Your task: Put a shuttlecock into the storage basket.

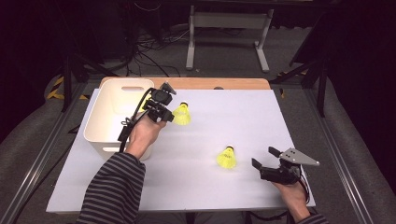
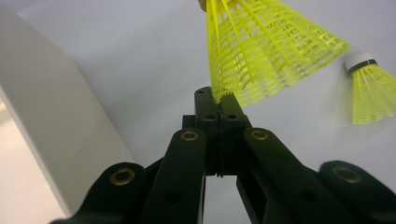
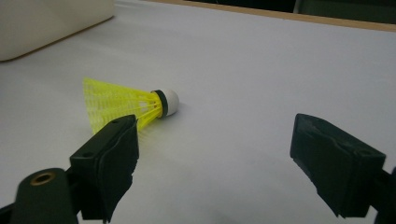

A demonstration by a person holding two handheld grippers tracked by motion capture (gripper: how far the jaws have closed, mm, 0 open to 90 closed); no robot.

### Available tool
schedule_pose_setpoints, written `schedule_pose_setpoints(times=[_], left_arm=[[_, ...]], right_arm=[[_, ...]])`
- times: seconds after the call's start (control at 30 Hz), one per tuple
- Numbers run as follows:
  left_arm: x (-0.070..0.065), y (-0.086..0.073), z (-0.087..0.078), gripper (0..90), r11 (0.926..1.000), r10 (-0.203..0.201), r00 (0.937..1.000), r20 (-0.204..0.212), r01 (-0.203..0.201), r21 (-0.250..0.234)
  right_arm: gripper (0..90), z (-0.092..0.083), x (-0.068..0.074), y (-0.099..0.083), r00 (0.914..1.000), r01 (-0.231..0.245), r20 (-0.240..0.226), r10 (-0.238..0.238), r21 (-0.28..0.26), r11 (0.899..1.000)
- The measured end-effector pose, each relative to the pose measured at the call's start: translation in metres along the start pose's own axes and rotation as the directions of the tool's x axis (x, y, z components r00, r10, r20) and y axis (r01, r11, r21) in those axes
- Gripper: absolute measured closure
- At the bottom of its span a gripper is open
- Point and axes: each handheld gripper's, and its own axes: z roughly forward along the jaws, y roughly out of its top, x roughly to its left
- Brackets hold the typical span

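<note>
My left gripper (image 1: pixel 169 116) is shut on the rim of a yellow plastic shuttlecock (image 1: pixel 182 114), held above the white sheet just right of the white bin (image 1: pixel 116 116). In the left gripper view the jaws pinch the edge of that shuttlecock's mesh skirt (image 2: pixel 266 51) at the gripper's tip (image 2: pixel 219 99). A second yellow shuttlecock with a white cork (image 1: pixel 227 157) lies on its side on the sheet; it shows too as shuttlecock (image 2: pixel 373 88) and shuttlecock (image 3: pixel 126 106). My right gripper (image 1: pixel 264 157) rests open to the right of it, jaws wide apart around nothing (image 3: pixel 215 163).
The white bin stands at the left of the table, its wall (image 2: pixel 51 126) close beside my left gripper. The white sheet (image 1: pixel 233 121) covers a wooden tabletop (image 1: pixel 205 83). Metal rails run along both table sides; a frame and cables stand beyond.
</note>
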Motion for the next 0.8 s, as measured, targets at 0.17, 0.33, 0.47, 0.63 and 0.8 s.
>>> schedule_pose_setpoints(times=[0.17,0.33,0.47,0.63,0.8], left_arm=[[0.003,-0.001,-0.002,90.0,1.0000,-0.003,1.0000,0.005,0.003,0.001],[0.004,-0.003,-0.005,90.0,1.0000,-0.002,1.0000,0.007,0.002,0.001],[0.006,-0.004,-0.008,90.0,1.0000,-0.004,1.0000,0.006,0.004,-0.003],[0.009,-0.006,-0.011,90.0,0.9999,-0.009,0.9999,0.006,0.010,-0.009],[0.012,-0.008,-0.014,90.0,0.9999,-0.012,0.9999,0.011,0.012,-0.011]], right_arm=[[16.2,0.000,0.000,0.000,1.0000,0.000,0.000,0.000,0.000,1.000],[16.2,0.000,0.000,0.000,1.0000,0.000,0.001,0.000,-0.001,1.000],[16.2,0.000,0.000,0.000,1.0000,0.002,0.000,-0.002,0.000,1.000],[16.2,0.000,0.000,0.000,1.0000,0.001,0.002,-0.001,0.000,1.000],[16.2,0.000,0.000,0.000,1.0000,0.002,-0.001,-0.002,0.000,1.000]])
